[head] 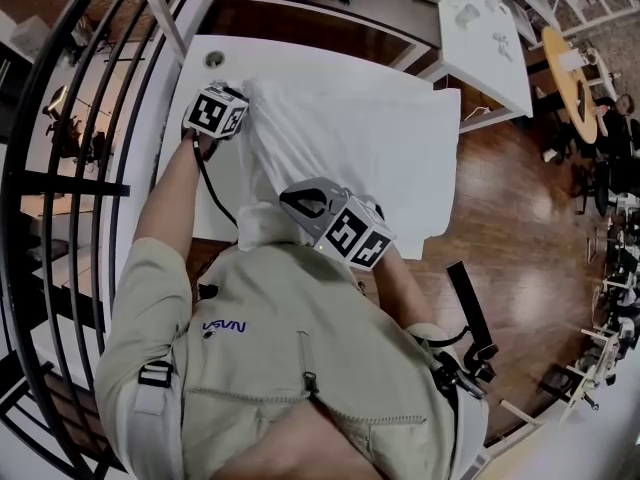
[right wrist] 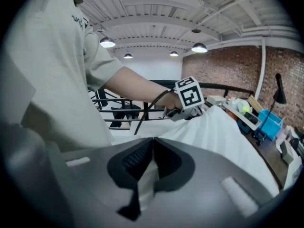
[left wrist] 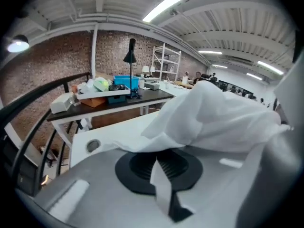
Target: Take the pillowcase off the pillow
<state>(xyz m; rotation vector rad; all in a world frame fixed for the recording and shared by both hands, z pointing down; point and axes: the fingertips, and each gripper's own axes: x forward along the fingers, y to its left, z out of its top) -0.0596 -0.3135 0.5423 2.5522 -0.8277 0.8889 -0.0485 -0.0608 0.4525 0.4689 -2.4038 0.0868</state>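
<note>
Head view: left tool (head: 243, 96) pinching soft, limp pillowcase (head: 360, 143) near tabletop's (head: 205, 78) far-left corner, right tool (head: 292, 200) pinching it at near edge; light cloth, probably best gripped by bunched folds.

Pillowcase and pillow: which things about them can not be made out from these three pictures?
- Head view: whether the pillowcase is still filled or already empty; all is one white mass.
- Head view: its near end, hidden under the right hand-held gripper and the person.
- Left gripper view: the case's opening; cloth bunched in the shut left hand-held gripper fills the foreground.
</note>
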